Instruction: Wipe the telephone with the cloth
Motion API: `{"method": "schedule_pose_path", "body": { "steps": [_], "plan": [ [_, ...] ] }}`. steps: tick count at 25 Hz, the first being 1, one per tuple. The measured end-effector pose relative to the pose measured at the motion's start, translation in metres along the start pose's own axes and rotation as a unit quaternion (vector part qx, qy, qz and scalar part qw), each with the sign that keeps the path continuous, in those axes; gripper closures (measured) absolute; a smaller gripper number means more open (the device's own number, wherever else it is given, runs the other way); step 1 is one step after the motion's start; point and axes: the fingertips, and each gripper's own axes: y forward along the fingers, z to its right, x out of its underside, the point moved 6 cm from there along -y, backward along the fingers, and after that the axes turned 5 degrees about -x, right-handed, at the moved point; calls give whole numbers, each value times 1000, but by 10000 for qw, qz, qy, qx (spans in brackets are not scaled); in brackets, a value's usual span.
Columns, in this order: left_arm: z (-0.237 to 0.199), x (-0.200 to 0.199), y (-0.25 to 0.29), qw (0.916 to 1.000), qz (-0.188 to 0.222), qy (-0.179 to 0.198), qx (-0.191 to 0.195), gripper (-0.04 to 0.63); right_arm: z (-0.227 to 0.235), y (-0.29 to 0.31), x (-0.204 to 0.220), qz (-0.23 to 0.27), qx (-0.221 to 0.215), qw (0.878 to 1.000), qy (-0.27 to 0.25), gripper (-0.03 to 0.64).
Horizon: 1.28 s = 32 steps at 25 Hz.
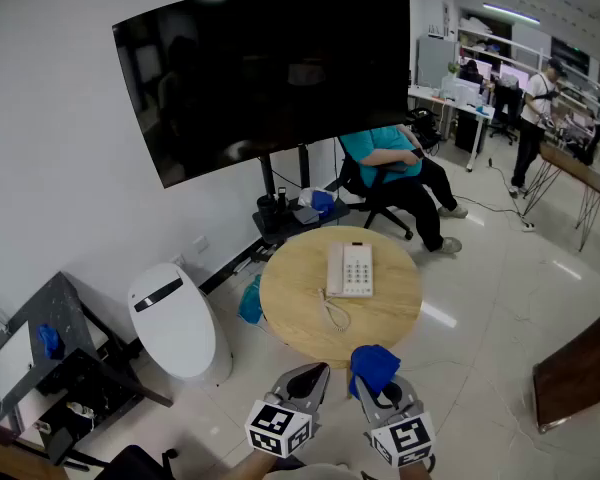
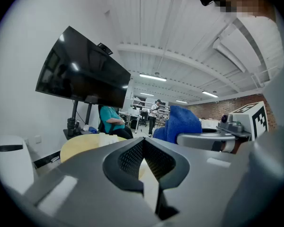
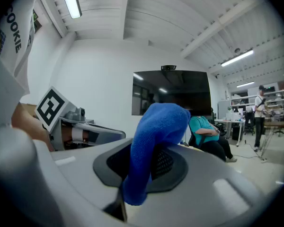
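The left tongs (image 1: 316,370) have their jaws pressed fully together with nothing between them; in the left gripper view (image 2: 143,144) the two ribbed pads meet in a thin seam. The right tongs (image 1: 378,394) are clamped on a blue cloth (image 1: 374,365). In the right gripper view (image 3: 150,161) the cloth (image 3: 157,126) rises from between the jaws and folds over in a rounded hump, with one end hanging down on the near side of the pads.

Both tongs are held side by side on the near side of the telephone (image 1: 352,268) and well apart from it, the left pair toward its handset side and the right pair toward its keypad side. The cloth sits at the right tongs' tip and does not touch the telephone.

The telephone is white and lies flat near the middle of a round wooden counter (image 1: 392,313), handset on its left and keypad on its right. Its coiled cord (image 1: 333,314) trails from it toward the tongs.

Beyond the telephone a large dark screen (image 1: 270,68) stands on a stand, and a seated person in a teal top (image 1: 385,153) is behind it to the right. Left of the telephone, on the floor, stands a white rounded unit (image 1: 175,320).
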Motion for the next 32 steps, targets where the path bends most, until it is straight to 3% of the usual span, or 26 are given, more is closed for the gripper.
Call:
{"method": "schedule_pose_path", "body": {
  "steps": [11, 17, 32],
  "plan": [
    [-4, -5, 27, 10000, 19, 4, 61, 594, 25, 12, -5, 28, 58, 9999, -138, 555],
    [-12, -12, 67, 9995, -23, 2, 300, 594, 50, 28, -6, -28, 220, 9996, -162, 555],
    [-77, -22, 145, 9989, -241, -36, 388, 594, 110, 108, 1, -358, 318, 9989, 0, 555]
  ]
}}
